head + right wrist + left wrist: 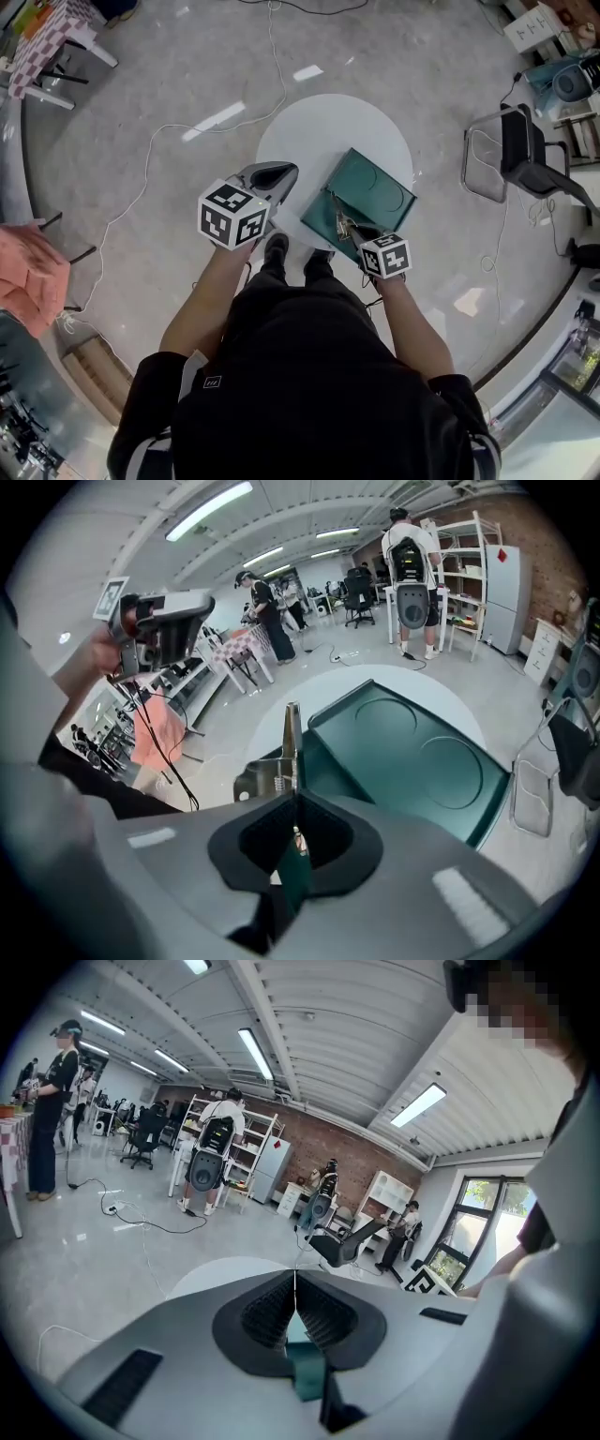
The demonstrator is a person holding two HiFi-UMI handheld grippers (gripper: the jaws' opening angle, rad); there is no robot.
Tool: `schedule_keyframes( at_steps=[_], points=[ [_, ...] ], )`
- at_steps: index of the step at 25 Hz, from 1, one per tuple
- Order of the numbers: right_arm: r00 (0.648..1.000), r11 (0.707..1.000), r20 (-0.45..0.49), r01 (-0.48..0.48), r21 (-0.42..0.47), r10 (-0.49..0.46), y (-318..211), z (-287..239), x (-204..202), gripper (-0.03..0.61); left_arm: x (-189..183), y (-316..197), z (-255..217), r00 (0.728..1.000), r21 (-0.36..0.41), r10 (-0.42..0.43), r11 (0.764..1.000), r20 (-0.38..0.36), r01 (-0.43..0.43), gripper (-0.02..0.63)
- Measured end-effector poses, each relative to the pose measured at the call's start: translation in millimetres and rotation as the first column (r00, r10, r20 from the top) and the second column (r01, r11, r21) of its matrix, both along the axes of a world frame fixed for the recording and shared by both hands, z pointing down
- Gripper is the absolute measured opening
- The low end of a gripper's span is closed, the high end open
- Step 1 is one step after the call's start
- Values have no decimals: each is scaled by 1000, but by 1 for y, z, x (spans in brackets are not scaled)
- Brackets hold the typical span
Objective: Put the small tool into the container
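Steel small tool [291, 742] pinched in right gripper [294, 797] jaws; we should lower over green container [412, 761], release low; left gripper [295, 1296] jaws pressed together

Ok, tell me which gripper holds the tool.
The right gripper, shut on the tool over the green tray; the left gripper is shut, empty.

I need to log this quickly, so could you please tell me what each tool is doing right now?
Left tool: closed, empty.
Right tool: closed on a small metal clipper.
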State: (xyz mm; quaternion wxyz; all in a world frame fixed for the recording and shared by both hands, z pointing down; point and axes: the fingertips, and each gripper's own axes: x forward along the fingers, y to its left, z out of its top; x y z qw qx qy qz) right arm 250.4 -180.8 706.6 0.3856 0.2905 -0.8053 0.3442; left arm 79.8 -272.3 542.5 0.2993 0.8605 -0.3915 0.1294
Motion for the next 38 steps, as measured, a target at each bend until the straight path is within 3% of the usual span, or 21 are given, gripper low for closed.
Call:
schedule_keyframes(
  at_steps=[6, 14, 19, 30, 38],
  points=[
    [989, 999, -139, 43, -27, -46, 1, 30, 6, 15, -3, 3, 6, 1000, -13, -3, 1000, -1, 3, 10],
    [976, 996, -203, 61, -60, -72, 2, 49, 8, 20, -13, 12, 7, 1000, -24, -20, 1000, 4, 20, 10],
    [957, 996, -274, 90, -22, -93, -12, 56, 5, 20, -28, 16, 7, 999, -27, -42, 999, 12, 42, 9],
    [960, 992, -248, 123, -33, -127, 15, 58, -23, 72, -40, 20, 5, 999, -16, -40, 999, 1, 40, 9],
    [973, 999, -227, 35, 5, -33, 16, 45, -27, 75, -45, 20, 2, 1000, 9, 21, 1000, -13, -20, 11]
  ],
)
